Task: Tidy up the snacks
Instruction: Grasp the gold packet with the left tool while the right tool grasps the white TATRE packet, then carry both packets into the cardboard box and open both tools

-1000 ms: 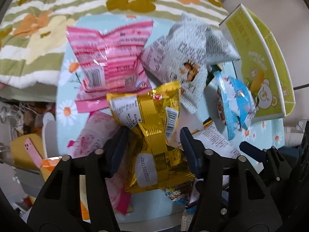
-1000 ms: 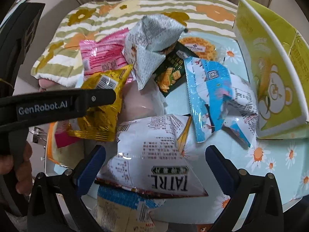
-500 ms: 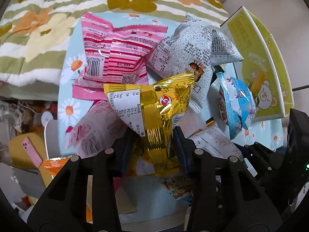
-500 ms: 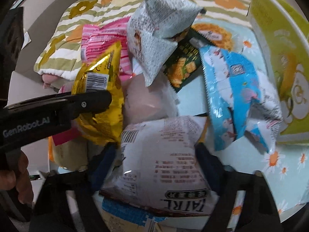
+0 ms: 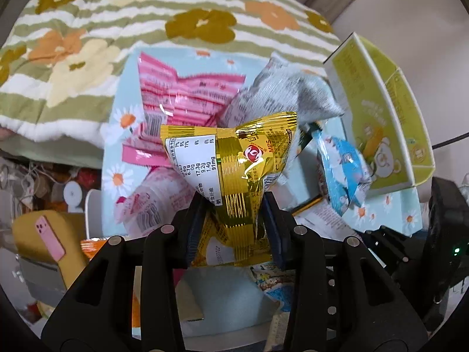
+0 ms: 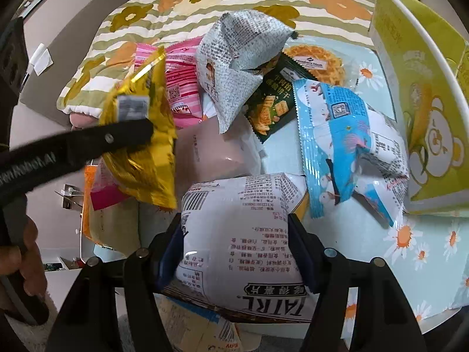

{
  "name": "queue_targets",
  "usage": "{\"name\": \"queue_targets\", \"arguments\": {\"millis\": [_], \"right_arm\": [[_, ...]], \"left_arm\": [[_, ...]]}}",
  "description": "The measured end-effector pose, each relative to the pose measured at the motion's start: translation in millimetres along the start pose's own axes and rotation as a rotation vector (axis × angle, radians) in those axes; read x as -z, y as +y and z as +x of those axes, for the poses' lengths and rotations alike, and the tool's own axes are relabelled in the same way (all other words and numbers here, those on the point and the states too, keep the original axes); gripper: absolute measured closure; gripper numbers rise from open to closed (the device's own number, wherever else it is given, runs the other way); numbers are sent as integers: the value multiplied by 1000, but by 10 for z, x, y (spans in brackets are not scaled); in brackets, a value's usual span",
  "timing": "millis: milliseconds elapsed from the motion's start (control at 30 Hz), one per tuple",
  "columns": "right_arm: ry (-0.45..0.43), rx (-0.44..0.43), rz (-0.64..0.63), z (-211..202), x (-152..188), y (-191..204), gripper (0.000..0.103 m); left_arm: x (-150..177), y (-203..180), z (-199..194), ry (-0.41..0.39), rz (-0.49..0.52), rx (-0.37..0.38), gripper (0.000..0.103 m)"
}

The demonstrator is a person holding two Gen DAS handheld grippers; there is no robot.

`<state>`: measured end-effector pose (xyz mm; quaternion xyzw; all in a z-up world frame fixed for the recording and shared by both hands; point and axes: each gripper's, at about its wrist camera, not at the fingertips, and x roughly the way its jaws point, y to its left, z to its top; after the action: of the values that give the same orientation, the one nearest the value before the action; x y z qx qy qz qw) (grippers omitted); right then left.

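Note:
My left gripper (image 5: 234, 223) is shut on a gold foil snack bag (image 5: 234, 164) and holds it lifted above the pile; the same bag shows in the right wrist view (image 6: 140, 146). My right gripper (image 6: 237, 246) is shut on a white snack bag (image 6: 237, 234) printed with black text. Other snacks lie on the daisy-print table (image 6: 410, 249): a pink packet (image 5: 181, 99), a grey-white bag (image 6: 237, 55), a blue packet (image 6: 337, 135), a dark green cracker packet (image 6: 269, 108).
An open yellow-green carton (image 6: 416, 82) with a bear print stands at the right of the table. A striped flowered blanket (image 5: 88, 29) lies behind it. Floor clutter and a pink phone (image 5: 49, 240) sit at the lower left.
Both grippers closed: the left one shut on the gold bag and raised it, the right one shut on the white bag and moved closer to it.

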<state>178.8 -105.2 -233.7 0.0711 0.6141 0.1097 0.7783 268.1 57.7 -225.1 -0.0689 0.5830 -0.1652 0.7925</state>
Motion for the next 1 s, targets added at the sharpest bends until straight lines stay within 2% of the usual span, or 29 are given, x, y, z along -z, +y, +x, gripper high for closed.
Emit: {"name": "queue_targets", "arguments": {"millis": [367,533,700,800,1000], "right_arm": [[-170,-46,-58,-675,-39,44,41],[-262,-69,-93,-1044,-128,-60,41],[-355,-59,-135,-1483,-210,-456,41],[-403,-32,-148,-1760,-277,-859,41],[-466,27,-127,-2110,-369,-1664,41]], "left_arm": [[-86,-194,-628,-158,5,-7,68],[-153,-420,-883,-224,-4,-32,68],[-232,-849,-1014,-289,-15,-49,68],[-279,-1238,-1016,-322,-24,-43,68],[-416,-2097,-752,-345,-5,-13,68]]}}
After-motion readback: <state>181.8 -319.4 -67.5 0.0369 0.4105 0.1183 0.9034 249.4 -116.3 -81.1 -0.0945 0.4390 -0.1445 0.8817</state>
